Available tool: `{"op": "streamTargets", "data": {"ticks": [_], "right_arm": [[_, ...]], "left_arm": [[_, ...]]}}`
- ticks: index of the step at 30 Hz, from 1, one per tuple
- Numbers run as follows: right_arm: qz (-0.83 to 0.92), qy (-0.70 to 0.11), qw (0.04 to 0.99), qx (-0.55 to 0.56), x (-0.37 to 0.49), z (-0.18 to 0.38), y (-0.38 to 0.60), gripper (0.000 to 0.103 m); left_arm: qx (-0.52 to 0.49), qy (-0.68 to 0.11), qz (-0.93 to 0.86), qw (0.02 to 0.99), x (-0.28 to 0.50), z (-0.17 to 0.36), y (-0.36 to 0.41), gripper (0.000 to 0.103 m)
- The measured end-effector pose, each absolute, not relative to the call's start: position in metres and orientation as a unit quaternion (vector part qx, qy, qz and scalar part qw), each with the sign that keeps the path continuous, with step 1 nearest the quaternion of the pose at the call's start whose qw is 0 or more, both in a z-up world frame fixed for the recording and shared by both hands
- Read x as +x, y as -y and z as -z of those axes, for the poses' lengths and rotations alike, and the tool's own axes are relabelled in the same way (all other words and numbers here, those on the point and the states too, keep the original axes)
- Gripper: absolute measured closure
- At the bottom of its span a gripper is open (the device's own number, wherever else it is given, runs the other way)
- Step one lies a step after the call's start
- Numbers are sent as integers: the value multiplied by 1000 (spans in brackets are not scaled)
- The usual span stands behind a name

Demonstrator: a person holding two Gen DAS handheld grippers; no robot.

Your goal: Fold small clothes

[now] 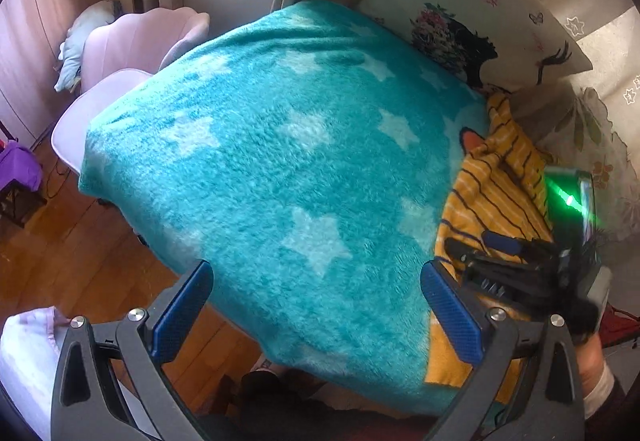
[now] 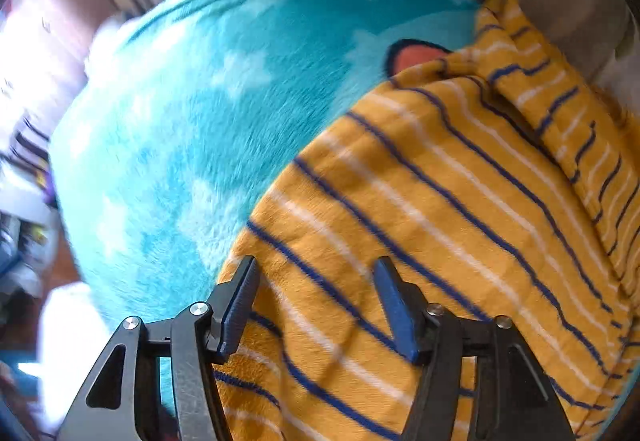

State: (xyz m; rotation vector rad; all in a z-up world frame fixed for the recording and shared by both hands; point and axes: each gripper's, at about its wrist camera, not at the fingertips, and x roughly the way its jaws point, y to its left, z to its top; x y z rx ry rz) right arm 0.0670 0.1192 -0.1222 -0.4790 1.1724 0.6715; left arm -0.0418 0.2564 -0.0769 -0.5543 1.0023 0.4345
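Mustard-yellow fleece garment with navy and white stripes [image 2: 440, 201] lying at the right edge of a fluffy turquoise star-print blanket [image 1: 260, 161], left gripper [image 1: 316, 305] spread wide above the blanket, holding nothing, right gripper [image 2: 316, 305] parted over the garment, printed pillow [image 1: 472, 25] behind

The small yellow top [image 2: 420, 201] has thin dark blue and white stripes. It lies partly folded and a bit crumpled on the fluffy blue star blanket [image 2: 208, 113], near its edge.

Mustard garment [image 2: 440, 201] with navy and white stripes; turquoise blanket [image 1: 260, 161] with pale stars
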Motion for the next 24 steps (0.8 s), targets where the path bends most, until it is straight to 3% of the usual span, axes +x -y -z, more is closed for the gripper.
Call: {"op": "streamTargets", "data": {"ticks": [1, 2, 4, 9, 11, 15, 18, 20, 24], "right_arm": [[-311, -529, 758, -222, 61, 122, -124, 49], [-319, -531, 756, -212, 57, 120, -126, 70], [-317, -539, 755, -196, 59, 118, -127, 87], [-329, -572, 743, -114, 71, 116, -136, 88], [-378, -592, 709, -56, 73, 114, -142, 101], [-385, -582, 714, -56, 57, 114, -164, 101], [-354, -573, 738, -38, 62, 107, -131, 85], [-312, -558, 768, -25, 67, 98, -88, 63], [-184, -551, 812, 62, 74, 91, 43, 58]], "left_arm": [[-258, -470, -202, 820, -41, 76, -260, 0], [-257, -470, -199, 821, -40, 75, -262, 0], [-250, -468, -193, 825, -38, 73, -267, 0], [-234, -467, -178, 834, -34, 68, -275, 0], [-224, -468, -171, 837, -31, 67, -274, 0], [-205, -466, -151, 847, -24, 60, -267, 0], [-182, -467, -134, 855, -19, 57, -256, 0], [-175, -474, -120, 855, -15, 59, -246, 0], [-168, -485, -96, 853, -6, 64, -227, 0]]}}
